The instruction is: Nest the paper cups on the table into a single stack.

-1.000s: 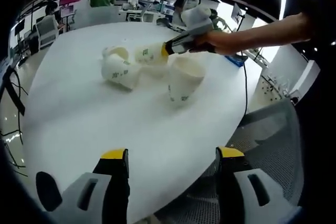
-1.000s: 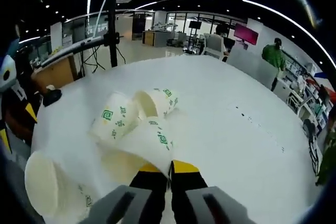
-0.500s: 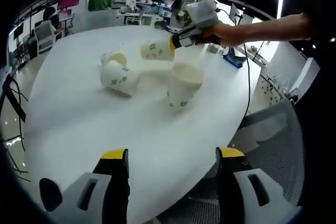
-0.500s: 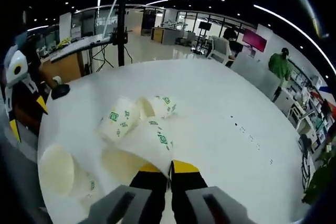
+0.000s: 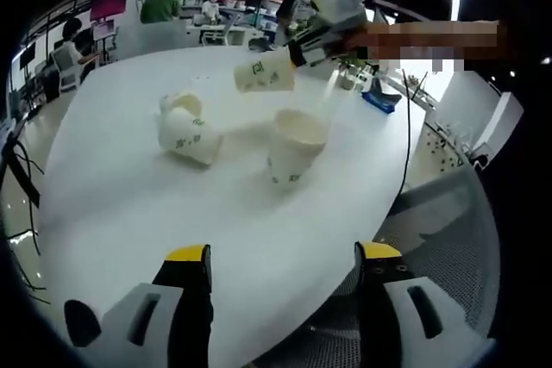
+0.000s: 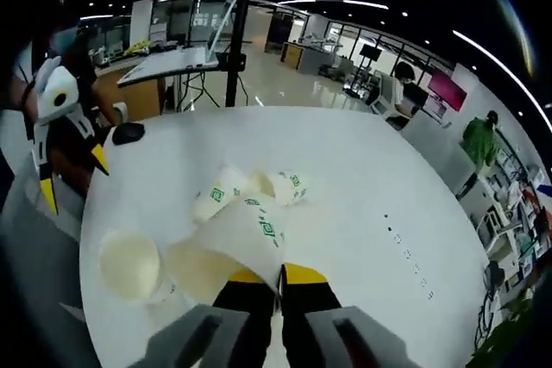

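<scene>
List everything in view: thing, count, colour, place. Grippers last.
Held paper cup: one, white with green logo, lifted above the table in the right gripper.
Upright paper cup: one, white, standing on the table under it.
Tipped paper cups: two, white with green logos, lying together on the table.
Table: one, white, round.
Chair: one, grey mesh, at the table edge.
Left gripper: open, low over the near edge.
Right gripper: shut on the held cup's rim.

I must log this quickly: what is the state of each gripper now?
Left gripper: open, holding nothing.
Right gripper: shut on a paper cup.
</scene>
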Action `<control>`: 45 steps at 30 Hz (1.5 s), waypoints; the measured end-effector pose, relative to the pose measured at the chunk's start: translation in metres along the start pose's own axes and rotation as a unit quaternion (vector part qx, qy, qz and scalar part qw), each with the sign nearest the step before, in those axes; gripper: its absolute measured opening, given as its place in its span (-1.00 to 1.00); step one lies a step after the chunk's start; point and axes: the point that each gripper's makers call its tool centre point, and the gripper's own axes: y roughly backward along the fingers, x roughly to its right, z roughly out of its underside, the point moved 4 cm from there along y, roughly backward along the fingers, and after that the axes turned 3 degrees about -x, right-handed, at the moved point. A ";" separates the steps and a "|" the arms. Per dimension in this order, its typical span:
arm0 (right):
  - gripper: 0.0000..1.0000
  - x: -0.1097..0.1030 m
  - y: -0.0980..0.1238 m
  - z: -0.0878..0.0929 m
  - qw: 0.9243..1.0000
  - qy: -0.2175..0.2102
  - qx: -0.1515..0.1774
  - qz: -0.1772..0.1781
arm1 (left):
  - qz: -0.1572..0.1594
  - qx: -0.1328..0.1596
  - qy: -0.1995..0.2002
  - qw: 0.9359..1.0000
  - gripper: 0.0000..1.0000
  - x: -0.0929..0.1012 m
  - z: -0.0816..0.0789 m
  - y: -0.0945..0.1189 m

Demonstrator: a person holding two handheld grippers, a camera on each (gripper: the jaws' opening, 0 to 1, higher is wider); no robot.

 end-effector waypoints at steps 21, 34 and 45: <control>-1.00 -0.030 0.039 -0.020 0.994 0.091 -0.029 -0.060 | -0.007 0.016 -0.011 1.000 0.34 0.000 -0.013 0.002; -1.00 -0.057 0.050 -0.026 0.982 0.151 -0.057 -0.099 | -0.010 0.021 -0.011 1.000 0.33 -0.001 -0.016 0.007; -1.00 -0.070 0.055 -0.024 0.963 0.212 -0.092 -0.141 | -0.012 0.023 -0.010 1.000 0.33 -0.001 -0.015 0.010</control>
